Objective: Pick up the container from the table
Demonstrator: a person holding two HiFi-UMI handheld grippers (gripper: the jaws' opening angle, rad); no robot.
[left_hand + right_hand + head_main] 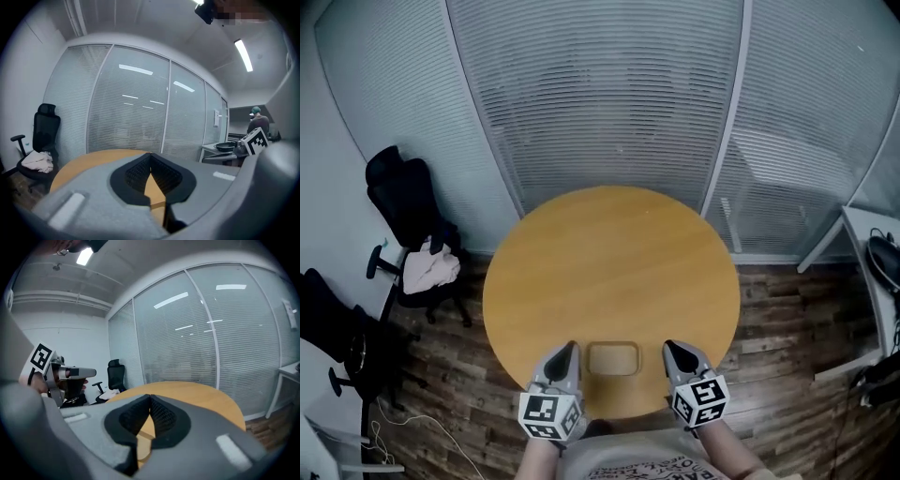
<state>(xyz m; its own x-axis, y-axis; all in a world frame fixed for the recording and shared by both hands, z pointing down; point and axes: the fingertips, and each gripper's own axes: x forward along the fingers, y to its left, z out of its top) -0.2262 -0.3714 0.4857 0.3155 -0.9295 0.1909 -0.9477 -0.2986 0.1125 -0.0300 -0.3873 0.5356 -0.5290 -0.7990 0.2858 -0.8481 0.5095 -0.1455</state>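
Note:
A shallow rectangular container [613, 358] with rounded corners lies on the round wooden table [609, 262], close to the near edge. My left gripper [570, 349] rests just left of it and my right gripper [670, 349] just right of it, both pointing away from me. Neither touches the container. In the left gripper view the dark pads [136, 173] of the left gripper [150, 155] meet at the tip with nothing between them. The right gripper [150, 397] looks the same in its own view, pads closed on nothing.
Two black office chairs [411, 211] [337, 342] stand left of the table, one with a pale cloth [431, 270] on its seat. Glass walls with blinds run behind. A white desk [872, 246] stands at the right. A person [258, 123] stands far off.

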